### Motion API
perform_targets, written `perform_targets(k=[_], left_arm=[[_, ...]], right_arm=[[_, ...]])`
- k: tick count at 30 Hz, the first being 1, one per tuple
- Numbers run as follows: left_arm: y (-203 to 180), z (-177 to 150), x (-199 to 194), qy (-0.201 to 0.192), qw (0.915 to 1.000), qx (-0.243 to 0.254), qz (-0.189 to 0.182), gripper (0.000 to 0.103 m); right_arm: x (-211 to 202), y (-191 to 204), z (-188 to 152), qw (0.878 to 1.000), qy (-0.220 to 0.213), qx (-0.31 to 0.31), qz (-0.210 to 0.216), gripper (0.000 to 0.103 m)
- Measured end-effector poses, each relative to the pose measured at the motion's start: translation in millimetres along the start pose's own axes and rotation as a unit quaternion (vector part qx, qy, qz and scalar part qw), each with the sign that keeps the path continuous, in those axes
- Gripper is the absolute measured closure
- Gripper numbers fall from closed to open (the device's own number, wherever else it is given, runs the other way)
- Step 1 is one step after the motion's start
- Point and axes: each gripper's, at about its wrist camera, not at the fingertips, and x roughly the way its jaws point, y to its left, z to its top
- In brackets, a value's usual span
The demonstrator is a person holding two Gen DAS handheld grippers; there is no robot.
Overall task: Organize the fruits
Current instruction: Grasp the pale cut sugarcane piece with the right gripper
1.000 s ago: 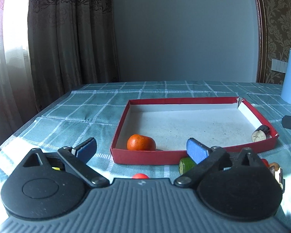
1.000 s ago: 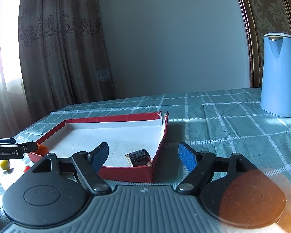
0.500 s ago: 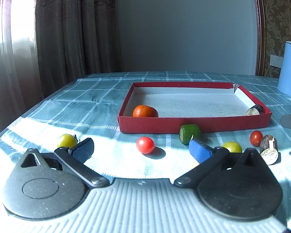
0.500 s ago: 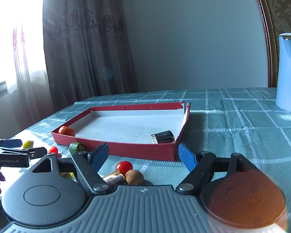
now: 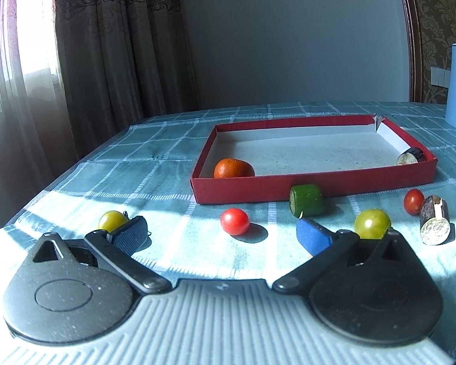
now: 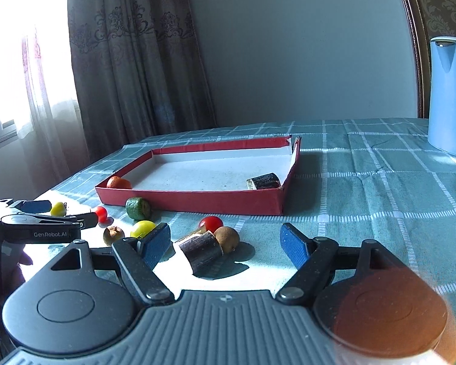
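Observation:
A red tray (image 5: 313, 190) holds an orange (image 5: 234, 168) at its near left corner and a dark cane piece (image 5: 410, 155) at the right. In front of it lie a red tomato (image 5: 234, 221), a green chunk (image 5: 306, 199), two yellow-green tomatoes (image 5: 372, 223), another red tomato (image 5: 413, 201) and a second cane piece (image 5: 434, 223). My left gripper (image 5: 222, 237) is open, with the red tomato just ahead between its fingers. My right gripper (image 6: 225, 243) is open near a cane piece (image 6: 203, 252), a brown longan (image 6: 226, 238) and a red tomato (image 6: 211, 222); its pads touch none.
A blue kettle (image 6: 450, 97) stands at the back right on the checked teal tablecloth (image 6: 364, 188). Curtains hang behind the table's left side. In the right wrist view the left gripper (image 6: 60, 213) sits at the far left, beside another longan (image 6: 113, 234).
Both grippers have drawn back from the tray and dipped a little. The loose fruit in front of the tray has come into view. Both sets of jaws stay apart.

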Motion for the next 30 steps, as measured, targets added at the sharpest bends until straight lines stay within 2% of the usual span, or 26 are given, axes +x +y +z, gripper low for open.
perform_targets(k=[5, 14, 17, 22, 28, 30], left_arm=[[3.4, 0.2, 0.1, -0.001, 0.9999, -0.011, -0.001, 0.0], [11.9, -0.7, -1.4, -0.004, 0.9993, -0.035, -0.012, 0.0], [14.3, -0.7, -0.8, -0.003, 0.999, -0.041, -0.017, 0.0], [16.5, -0.5, 0.4, 0.0, 0.9987, -0.045, -0.022, 0.0], [16.6, -0.7, 1.7, 0.005, 0.9985, -0.047, -0.026, 0.0], [16.9, -0.6, 2.1, 0.007, 0.9985, -0.048, -0.027, 0.0]], right_arm=[[0.8, 17.5, -2.2, 0.999, 0.004, -0.05, -0.01, 0.024], [14.3, 14.5, 0.4, 0.998, 0.037, -0.047, -0.017, 0.024], [17.8, 17.6, 1.7, 0.997, 0.039, -0.068, -0.022, 0.026], [24.9, 21.9, 3.6, 0.993, 0.046, -0.106, -0.004, 0.036], [35.3, 31.9, 5.3, 0.984, 0.055, -0.168, 0.021, 0.036], [41.1, 32.5, 5.6, 0.981, 0.065, -0.179, 0.025, 0.041]])
